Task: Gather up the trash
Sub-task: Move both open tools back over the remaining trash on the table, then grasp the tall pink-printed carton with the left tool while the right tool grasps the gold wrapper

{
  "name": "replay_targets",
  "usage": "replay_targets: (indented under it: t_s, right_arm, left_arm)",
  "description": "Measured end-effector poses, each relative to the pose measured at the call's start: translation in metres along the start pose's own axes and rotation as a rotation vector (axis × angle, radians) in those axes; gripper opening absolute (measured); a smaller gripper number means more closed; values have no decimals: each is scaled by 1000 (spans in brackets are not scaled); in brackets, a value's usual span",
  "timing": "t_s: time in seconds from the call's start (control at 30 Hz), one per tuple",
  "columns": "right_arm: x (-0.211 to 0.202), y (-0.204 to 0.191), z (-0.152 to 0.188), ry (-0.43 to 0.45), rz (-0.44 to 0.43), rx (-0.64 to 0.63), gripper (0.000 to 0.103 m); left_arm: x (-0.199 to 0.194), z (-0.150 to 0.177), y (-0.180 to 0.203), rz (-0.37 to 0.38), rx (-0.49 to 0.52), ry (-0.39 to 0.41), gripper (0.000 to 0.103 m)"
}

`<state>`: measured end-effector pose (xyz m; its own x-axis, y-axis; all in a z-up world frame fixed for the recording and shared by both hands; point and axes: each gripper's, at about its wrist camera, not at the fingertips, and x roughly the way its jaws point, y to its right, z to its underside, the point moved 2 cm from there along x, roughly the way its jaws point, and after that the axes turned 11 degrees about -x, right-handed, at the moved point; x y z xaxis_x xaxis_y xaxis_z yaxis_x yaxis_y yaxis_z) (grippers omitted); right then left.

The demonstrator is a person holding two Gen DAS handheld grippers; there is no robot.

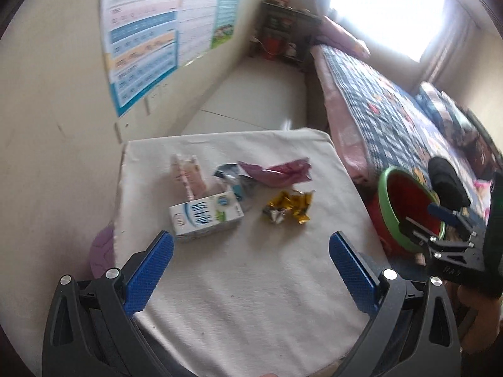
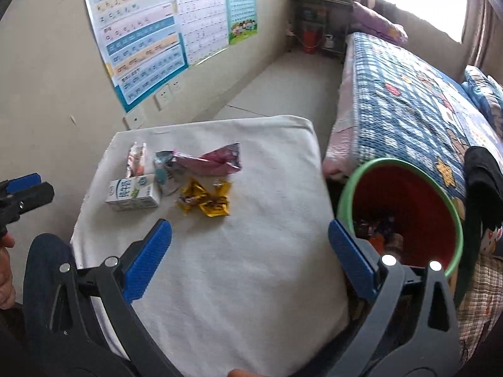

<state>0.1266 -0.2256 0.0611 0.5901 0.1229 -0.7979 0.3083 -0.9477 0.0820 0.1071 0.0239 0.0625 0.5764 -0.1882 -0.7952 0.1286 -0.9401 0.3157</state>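
The trash is lying in a loose cluster toward the far left of the white cloth-covered table (image 2: 220, 267): a milk carton (image 2: 132, 195) on its side, a crumpled yellow foil wrapper (image 2: 207, 201) just beside it, a magenta wrapper (image 2: 217, 161) behind, a silvery-blue wrapper (image 2: 163, 169) touching the carton's far end, and a small pink packet (image 2: 137, 157) at the back. The red bin with a green rim (image 2: 452, 210) is sitting off the table's right edge, near the bed (image 2: 402, 100), and some rubbish is already showing at its bottom.

The pieces are crowding each other, so closing on the carton is likely to drag or flick the light foil beside it, possibly off the table's left edge. The foil and film wrappers are thin and crumpled; a shallow pinch could slip off them. The bin is tilted toward the camera, and a bump to its rim could tip it.

The right gripper (image 2: 251, 257) is hovering over the bare near part of the cloth, jaws spread wide and holding nothing, its right finger (image 2: 352, 257) reaching close to the bin's rim. The left gripper (image 1: 251, 270) is hanging likewise over the near cloth, wide apart and empty, its left finger (image 1: 147, 276) pointing at the carton.
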Motion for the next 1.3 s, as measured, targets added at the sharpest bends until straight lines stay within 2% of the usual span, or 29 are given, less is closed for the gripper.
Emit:
replay_targets:
  t_s: [0.2,0.27,0.47,0.63,0.77,0.97,1.07,1.2,1.3]
  right_arm:
    - [14,-15,-10,16,-35,6,98]
    - [22,-19,-12,30,-47,9,98]
    - [54,-24,-20,18,-92,0,98]
    - [90,-29,-22,-41,-109,5,98]
    - [123,-25,-20,-118,-98,38,98]
    - [159,-7,-12,-209,-78,110,98]
    - [174,3,-4,-257,-107,177,90]
    - [184,6,2,-280,-130,227,82]
    - [187,4,0,-276,-140,235,81]
  left_arm:
    - [3,-5,-30,-7,-64,28,95]
    - [10,-7,-38,-5,-88,13,95]
    - [35,-16,-65,-12,-162,40,95]
    - [76,-21,-80,-18,-219,-79,95]
    - [107,-30,-82,-63,-178,-121,95]
    - [152,-51,-100,-90,-236,-174,95]
    - [171,-58,-103,-69,-245,-210,95]
    - [195,-65,-107,-78,-265,-248,94]
    - [207,-67,-112,-94,-298,-271,92]
